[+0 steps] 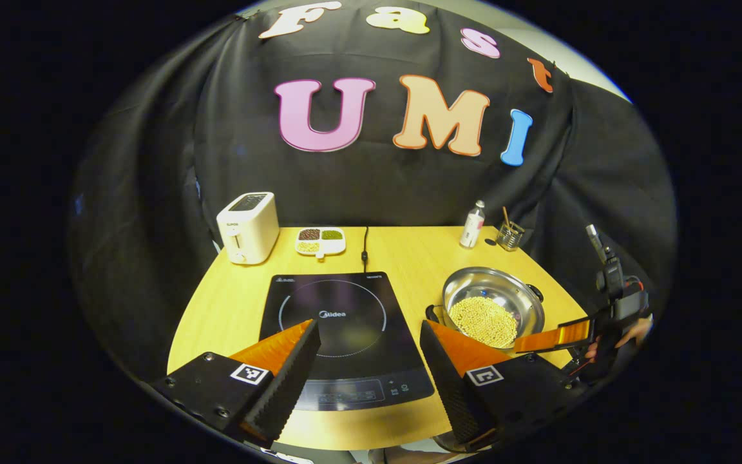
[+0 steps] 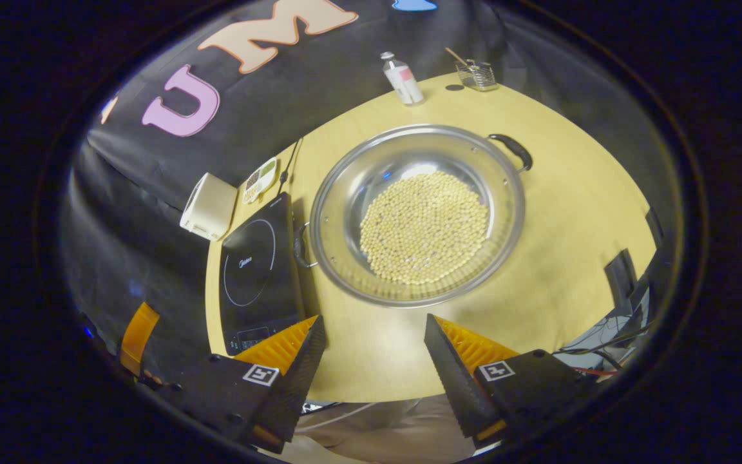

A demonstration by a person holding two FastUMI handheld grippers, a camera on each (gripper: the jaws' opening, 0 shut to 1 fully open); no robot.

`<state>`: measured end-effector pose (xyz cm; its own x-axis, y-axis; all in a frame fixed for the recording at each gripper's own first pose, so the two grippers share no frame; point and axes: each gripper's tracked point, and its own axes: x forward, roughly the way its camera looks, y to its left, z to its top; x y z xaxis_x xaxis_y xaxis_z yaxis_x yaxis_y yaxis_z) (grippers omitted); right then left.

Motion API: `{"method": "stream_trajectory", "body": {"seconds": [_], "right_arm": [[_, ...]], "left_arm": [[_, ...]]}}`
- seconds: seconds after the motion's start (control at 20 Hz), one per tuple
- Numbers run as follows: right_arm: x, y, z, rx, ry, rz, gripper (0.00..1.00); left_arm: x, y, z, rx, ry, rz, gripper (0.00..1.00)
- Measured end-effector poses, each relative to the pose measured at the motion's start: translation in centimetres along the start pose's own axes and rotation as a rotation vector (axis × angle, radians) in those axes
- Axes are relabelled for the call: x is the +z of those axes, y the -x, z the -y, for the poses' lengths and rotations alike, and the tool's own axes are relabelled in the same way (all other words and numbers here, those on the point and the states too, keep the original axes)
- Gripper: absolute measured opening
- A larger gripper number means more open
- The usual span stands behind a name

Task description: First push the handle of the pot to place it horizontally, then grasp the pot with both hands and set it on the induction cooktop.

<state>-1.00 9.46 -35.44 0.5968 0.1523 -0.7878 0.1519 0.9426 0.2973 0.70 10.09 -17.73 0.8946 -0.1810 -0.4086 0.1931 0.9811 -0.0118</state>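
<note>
Both grippers hang spread and empty — left gripper over the cooktop, right gripper before the pot.

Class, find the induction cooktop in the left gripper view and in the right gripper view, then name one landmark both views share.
Left gripper view: the induction cooktop lies low in the centre, between the open fingers.
Right gripper view: the induction cooktop sits lower left, left of the pot.
Shared landmark: the white toaster behind it.
</note>
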Motion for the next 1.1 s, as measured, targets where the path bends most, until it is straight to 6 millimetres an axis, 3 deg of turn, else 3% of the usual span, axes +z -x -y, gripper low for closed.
{"method": "stream_trajectory", "body": {"seconds": [0.25,0.4,0.6,0.9,1.1], "right_arm": [[5.1,1.2,5.6,-0.016,0.002,-0.013,0.96],[7.9,0.8,9.1,-0.024,0.013,-0.032,0.96],[12.3,-1.0,11.3,0.014,-0.016,-0.068,0.96],[16.2,-4.3,14.8,0.018,-0.010,-0.128,0.96],[16.4,-7.1,15.2,0.034,-0.028,-0.192,0.96]], "left_arm": [[-0.3,-2.9,4.2,-0.040,0.006,-0.090,0.96],[-1.1,-5.0,6.7,-0.064,0.021,-0.164,0.96],[-2.4,-8.7,10.1,-0.086,0.097,-0.268,0.96],[-5.1,-13.8,11.4,-0.055,0.211,-0.405,0.96],[-6.6,-16.0,11.9,-0.045,0.241,-0.480,0.96]]}}
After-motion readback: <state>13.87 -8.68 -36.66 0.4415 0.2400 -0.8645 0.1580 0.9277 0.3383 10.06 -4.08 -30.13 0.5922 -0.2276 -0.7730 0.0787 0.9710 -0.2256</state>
